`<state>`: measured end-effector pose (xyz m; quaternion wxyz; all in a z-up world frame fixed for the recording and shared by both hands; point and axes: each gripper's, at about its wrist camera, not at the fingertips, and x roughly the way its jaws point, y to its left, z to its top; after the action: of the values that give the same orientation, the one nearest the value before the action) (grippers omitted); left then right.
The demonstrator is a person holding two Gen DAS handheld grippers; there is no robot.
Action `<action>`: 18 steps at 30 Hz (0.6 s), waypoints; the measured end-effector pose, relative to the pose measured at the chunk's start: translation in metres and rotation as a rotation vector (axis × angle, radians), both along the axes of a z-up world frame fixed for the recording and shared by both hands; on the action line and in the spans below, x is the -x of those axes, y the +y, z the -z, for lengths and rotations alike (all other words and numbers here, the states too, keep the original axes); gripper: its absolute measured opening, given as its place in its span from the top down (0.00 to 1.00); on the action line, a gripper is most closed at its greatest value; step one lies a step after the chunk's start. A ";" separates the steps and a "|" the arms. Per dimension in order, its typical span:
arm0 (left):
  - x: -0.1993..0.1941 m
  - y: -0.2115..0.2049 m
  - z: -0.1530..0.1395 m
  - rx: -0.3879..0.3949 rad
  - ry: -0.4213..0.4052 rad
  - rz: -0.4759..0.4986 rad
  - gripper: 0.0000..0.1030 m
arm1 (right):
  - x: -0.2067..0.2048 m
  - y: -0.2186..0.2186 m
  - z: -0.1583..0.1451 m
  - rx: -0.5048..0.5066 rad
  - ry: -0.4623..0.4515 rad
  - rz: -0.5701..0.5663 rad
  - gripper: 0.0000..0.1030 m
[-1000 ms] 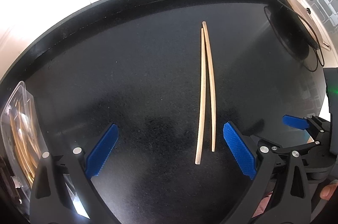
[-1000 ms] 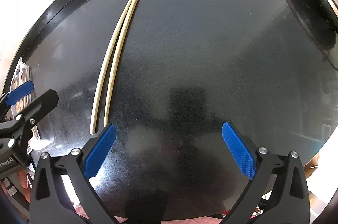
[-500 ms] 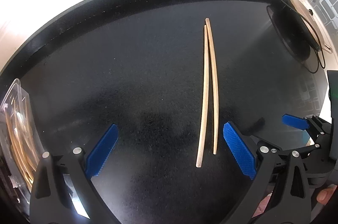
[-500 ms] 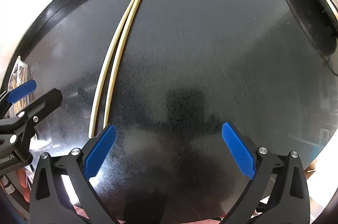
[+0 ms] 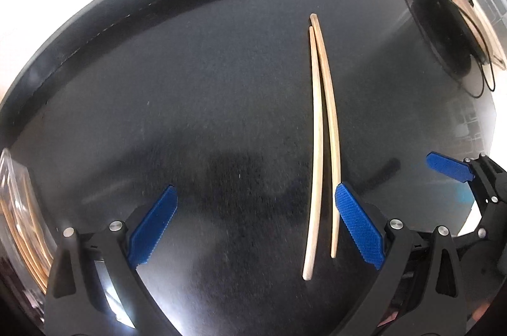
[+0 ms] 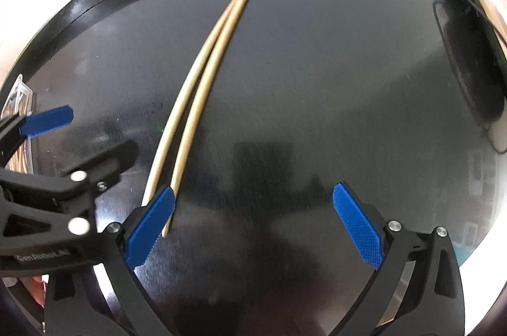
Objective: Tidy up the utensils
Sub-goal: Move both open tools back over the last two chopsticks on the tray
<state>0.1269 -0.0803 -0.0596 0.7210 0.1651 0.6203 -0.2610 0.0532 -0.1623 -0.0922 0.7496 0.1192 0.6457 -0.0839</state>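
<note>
On the black tabletop (image 5: pixel 190 101): two chopsticks (image 5: pixel 320 145), side by side, far tips touching. Left gripper (image 5: pixel 255 222) and right gripper (image 6: pixel 253 222) both spread wide, empty. Risk: a closing pad may nudge one stick, so it rolls clear. Left view alone shows the clear container (image 5: pixel 22 225) of sticks fully.

2 wrist fisheyes, low over black table (image 5: pixel 190 101), facing forward, sharing chopsticks (image 5: pixel 320 126).
</note>
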 end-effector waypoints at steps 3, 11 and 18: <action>-0.007 -0.009 0.010 -0.028 0.019 0.033 0.06 | -0.009 0.005 0.010 0.011 0.029 -0.019 0.06; -0.020 -0.017 0.032 -0.064 0.032 0.040 0.06 | -0.023 0.002 0.024 0.036 0.024 -0.012 0.06; -0.035 -0.023 0.035 -0.083 0.017 0.045 0.06 | -0.025 -0.009 0.022 0.042 -0.005 0.024 0.06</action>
<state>0.1623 -0.1035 -0.0944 0.7023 0.2066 0.6326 -0.2528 0.0786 -0.1711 -0.1141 0.7525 0.1115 0.6404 -0.1063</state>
